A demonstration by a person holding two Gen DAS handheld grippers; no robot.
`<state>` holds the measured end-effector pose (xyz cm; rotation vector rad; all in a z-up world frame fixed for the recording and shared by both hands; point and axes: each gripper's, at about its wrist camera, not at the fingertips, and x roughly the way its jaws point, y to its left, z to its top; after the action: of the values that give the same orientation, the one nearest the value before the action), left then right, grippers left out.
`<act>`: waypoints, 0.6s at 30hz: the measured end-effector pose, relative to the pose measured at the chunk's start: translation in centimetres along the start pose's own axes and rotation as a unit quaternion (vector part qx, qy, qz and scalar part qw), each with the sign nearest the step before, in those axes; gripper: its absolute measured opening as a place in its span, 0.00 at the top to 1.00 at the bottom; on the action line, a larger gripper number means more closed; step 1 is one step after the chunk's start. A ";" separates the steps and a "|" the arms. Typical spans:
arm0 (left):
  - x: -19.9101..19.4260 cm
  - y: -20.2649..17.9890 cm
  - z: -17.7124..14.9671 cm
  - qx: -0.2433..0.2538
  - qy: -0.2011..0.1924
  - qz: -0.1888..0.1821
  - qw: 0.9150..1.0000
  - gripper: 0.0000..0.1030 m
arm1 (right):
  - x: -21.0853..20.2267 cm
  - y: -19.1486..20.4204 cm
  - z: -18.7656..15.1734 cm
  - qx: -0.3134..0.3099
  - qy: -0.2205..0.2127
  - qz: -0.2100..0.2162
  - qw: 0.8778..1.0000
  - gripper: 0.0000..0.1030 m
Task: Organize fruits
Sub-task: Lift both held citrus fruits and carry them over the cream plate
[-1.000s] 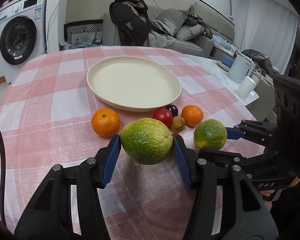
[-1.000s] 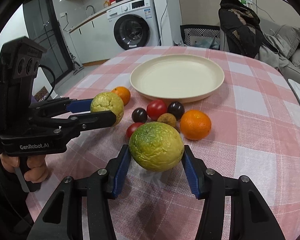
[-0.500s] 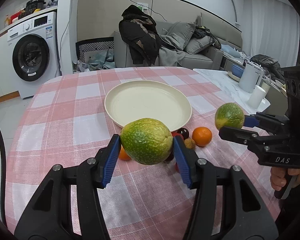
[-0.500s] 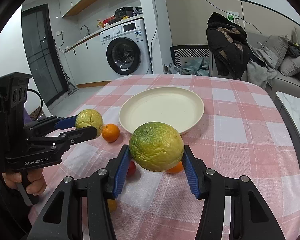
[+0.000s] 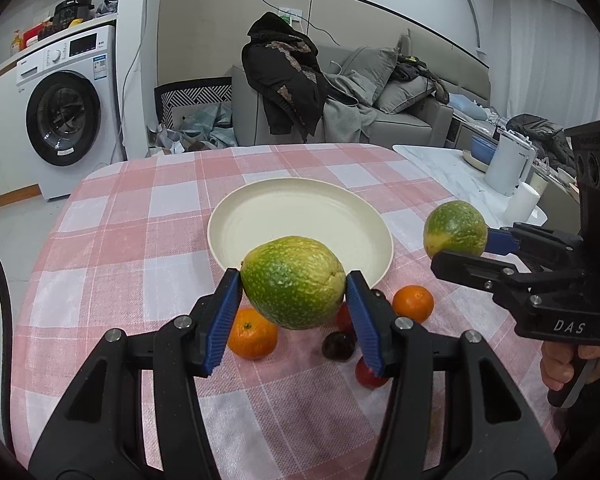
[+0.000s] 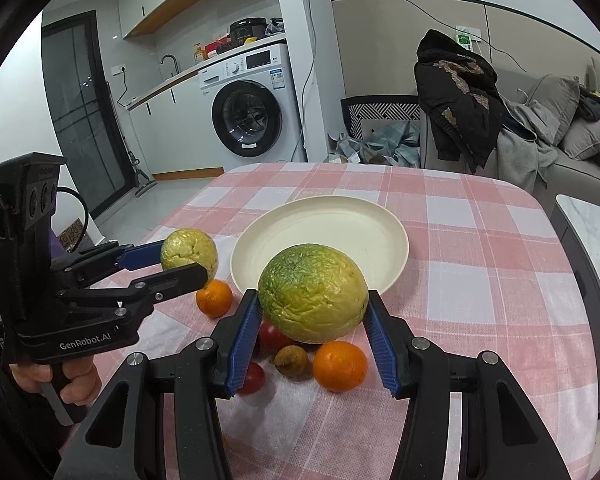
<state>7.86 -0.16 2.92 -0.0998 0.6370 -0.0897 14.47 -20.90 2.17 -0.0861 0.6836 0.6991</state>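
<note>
Pink-and-white checked cloth is covering the rounded tabletop [image 5: 140,240], whose far edge is curving off toward a washing machine [image 5: 66,116] and a grey sofa [image 5: 404,120]. You are holding both claws above the near half of it, with bare cloth lying open to the left of the plate [image 5: 300,232] and in front of you.

Your left claw [image 5: 294,312] is clamped on a green fruit [image 5: 294,282], its ribbed blue pads [image 5: 224,312] pressing both sides; the skin is rough, mottled green and yellow, egg-shaped. Your right claw [image 6: 312,332] is gripping a second green fruit [image 6: 314,292], wrinkled and yellower on its right side. Both fruits are hanging clear of the cloth, just short of the plate's near rim.

That plate is round, cream and smooth, with a shallow raised rim. Below the claws, two glossy oranges [image 6: 340,365] [image 6: 215,297], red tomatoes [image 6: 252,378], a dark plum [image 5: 339,346] and a small brown bumpy fruit [image 6: 291,360] are sitting close together on the cloth.
</note>
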 end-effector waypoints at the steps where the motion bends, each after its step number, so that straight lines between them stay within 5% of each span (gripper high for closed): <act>1: 0.2 0.0 0.2 0.002 -0.001 0.000 1.000 0.51 | 0.1 -0.1 0.2 -0.002 -0.001 -0.001 1.000 0.49; 18: 5.3 0.8 2.3 0.001 0.012 0.017 1.000 0.51 | 3.6 -1.5 1.8 0.009 0.014 -0.003 1.000 0.49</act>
<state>13.51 0.16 1.52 -0.0870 0.6616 -0.0583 18.38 -19.48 1.21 -0.0822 0.7153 0.6872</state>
